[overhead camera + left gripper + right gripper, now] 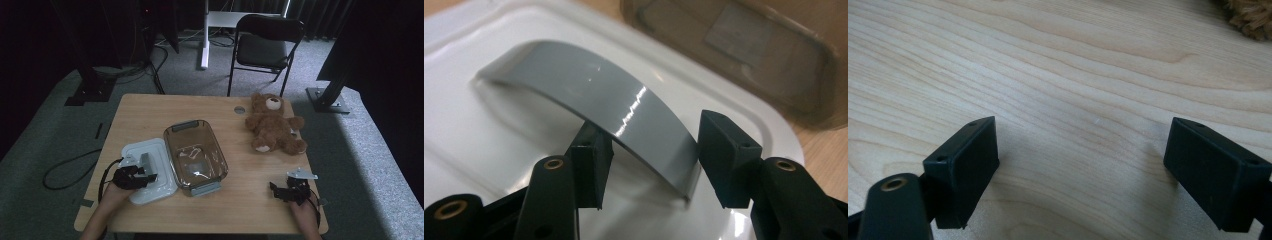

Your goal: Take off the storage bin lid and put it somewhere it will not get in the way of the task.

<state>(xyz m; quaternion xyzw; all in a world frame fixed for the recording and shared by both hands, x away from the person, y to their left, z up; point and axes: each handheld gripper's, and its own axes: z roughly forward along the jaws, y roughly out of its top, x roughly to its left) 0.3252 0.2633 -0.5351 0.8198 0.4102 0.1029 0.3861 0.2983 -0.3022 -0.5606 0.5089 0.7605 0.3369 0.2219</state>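
A white lid (161,186) lies flat on the wooden table (250,200), left of a clear plastic container (218,152). My left gripper (148,176) sits low over the lid, its jaws open on either side of the lid's arched grey handle (589,85). In the left gripper view the left gripper (656,135) has the near end of the handle between its pads; the right pad stands right at the handle's edge and the left pad sits partly under it. My right gripper (276,189) rests near the table's front right. The right gripper (1083,150) stands wide open over bare wood.
A brown teddy bear (272,125) lies at the table's back right, and its fur (1250,15) shows at the top corner of the right gripper view. The container (749,50) is just beyond the lid. A black chair (265,47) stands behind the table.
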